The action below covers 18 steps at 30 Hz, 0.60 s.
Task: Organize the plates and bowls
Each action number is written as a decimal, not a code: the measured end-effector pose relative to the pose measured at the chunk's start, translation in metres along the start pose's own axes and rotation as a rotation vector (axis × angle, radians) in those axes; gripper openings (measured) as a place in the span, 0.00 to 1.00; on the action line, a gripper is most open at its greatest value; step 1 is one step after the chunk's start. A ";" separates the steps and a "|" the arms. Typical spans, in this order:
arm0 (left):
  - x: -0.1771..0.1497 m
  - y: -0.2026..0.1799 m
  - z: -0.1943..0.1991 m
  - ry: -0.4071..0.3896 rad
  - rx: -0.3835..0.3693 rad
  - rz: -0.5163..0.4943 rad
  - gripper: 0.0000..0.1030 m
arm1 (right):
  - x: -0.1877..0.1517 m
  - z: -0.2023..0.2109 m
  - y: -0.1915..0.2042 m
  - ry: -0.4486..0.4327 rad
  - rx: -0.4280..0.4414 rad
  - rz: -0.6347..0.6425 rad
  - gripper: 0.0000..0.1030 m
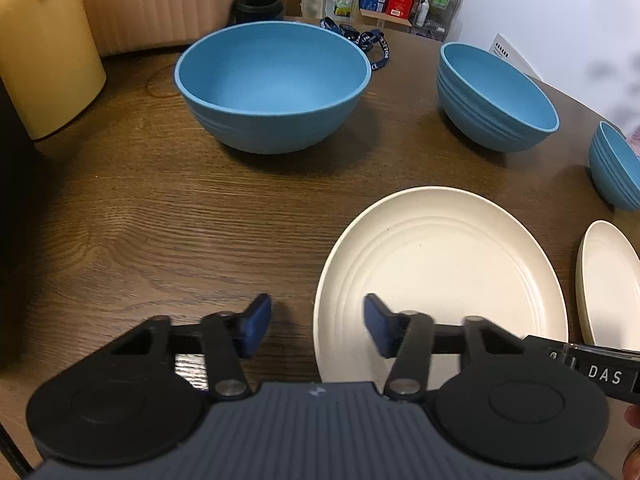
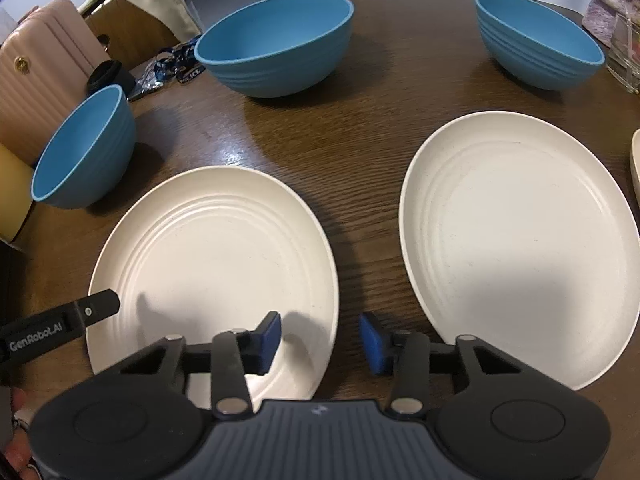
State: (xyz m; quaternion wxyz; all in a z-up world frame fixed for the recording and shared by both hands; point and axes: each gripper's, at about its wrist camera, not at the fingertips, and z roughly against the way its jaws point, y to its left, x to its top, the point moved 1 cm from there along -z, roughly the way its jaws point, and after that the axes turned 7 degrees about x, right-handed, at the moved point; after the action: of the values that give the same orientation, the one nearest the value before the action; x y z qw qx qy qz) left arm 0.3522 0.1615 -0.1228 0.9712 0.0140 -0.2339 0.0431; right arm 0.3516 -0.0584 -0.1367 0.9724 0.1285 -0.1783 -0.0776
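Observation:
Two cream plates and three blue bowls lie on a dark wooden table (image 1: 160, 208). In the left wrist view my left gripper (image 1: 318, 326) straddles the left rim of the nearer cream plate (image 1: 440, 272), its blue pads apart and not pressing. In the right wrist view my right gripper (image 2: 320, 340) straddles the right rim of that same plate (image 2: 212, 256), jaws also apart. A second plate (image 2: 516, 240) lies to its right. The blue bowls (image 2: 84, 148) (image 2: 276, 40) (image 2: 540, 40) stand empty behind the plates. The other gripper's body (image 2: 60, 328) shows over the plate's left rim.
A yellow container (image 1: 44, 48) stands at the table's left. A pink ribbed bag (image 2: 36, 76), a dark lanyard (image 1: 368, 40) and a black cup (image 1: 258, 4) lie behind the bowls. A glass dish (image 2: 624, 52) sits far right. Another cream rim (image 2: 635, 160) shows at the right edge.

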 end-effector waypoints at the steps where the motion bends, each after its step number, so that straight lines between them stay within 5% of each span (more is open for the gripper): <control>1: 0.000 0.000 -0.002 0.005 0.000 -0.002 0.37 | 0.000 -0.001 0.000 0.001 -0.005 0.005 0.36; 8: -0.001 0.000 -0.008 0.018 -0.026 -0.006 0.20 | 0.003 -0.002 -0.003 -0.006 0.022 -0.019 0.16; 18: -0.002 -0.008 -0.007 0.002 -0.014 -0.049 0.15 | 0.000 -0.001 -0.004 -0.019 0.031 -0.008 0.14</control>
State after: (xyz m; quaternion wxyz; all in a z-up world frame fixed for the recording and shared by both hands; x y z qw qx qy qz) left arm 0.3541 0.1536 -0.1306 0.9722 0.0129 -0.2330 0.0178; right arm 0.3517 -0.0618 -0.1381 0.9682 0.1437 -0.1882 -0.0802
